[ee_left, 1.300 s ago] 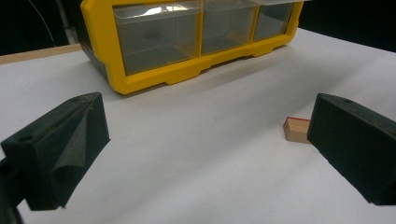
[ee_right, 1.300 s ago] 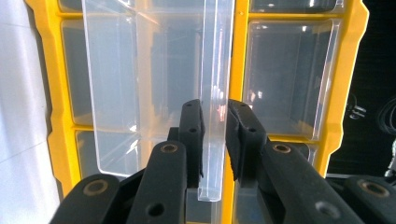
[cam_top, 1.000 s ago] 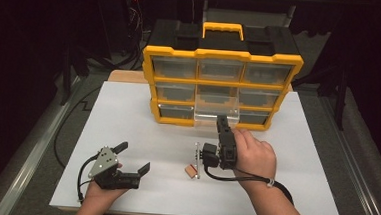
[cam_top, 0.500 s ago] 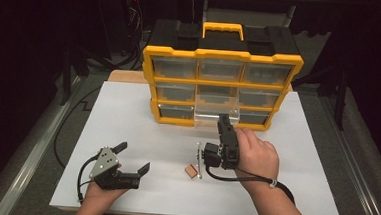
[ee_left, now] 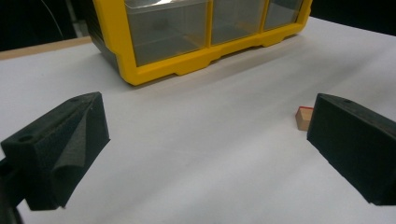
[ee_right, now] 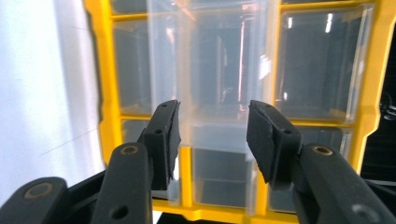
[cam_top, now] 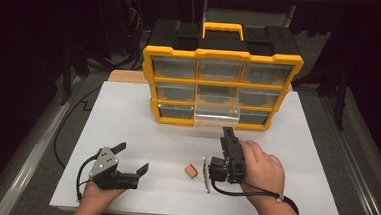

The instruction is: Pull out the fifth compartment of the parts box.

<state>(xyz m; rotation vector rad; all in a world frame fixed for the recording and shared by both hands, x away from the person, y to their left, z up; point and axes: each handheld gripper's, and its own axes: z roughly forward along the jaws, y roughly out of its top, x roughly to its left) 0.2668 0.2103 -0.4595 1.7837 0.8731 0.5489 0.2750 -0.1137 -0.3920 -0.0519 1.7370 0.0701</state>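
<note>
The right gripper (cam_top: 225, 133) pointed toward twelve o'clock at the pulled-out clear drawer (cam_top: 217, 115) in the bottom row of the yellow organizer (cam_top: 220, 82). Its jaws had just been opening and stood apart with nothing pinched; in the right gripper view (ee_right: 212, 140) the drawer's front showed just beyond them. The small wooden block (cam_top: 190, 171) lay on the white table (cam_top: 301, 144), at about nine o'clock from the right hand (cam_top: 260, 169) and near it. The left gripper (cam_top: 133, 156) rested at the table's seven o'clock corner, jaws spread wide and empty, with the block (ee_left: 304, 117) beside one jaw in its own view.
</note>
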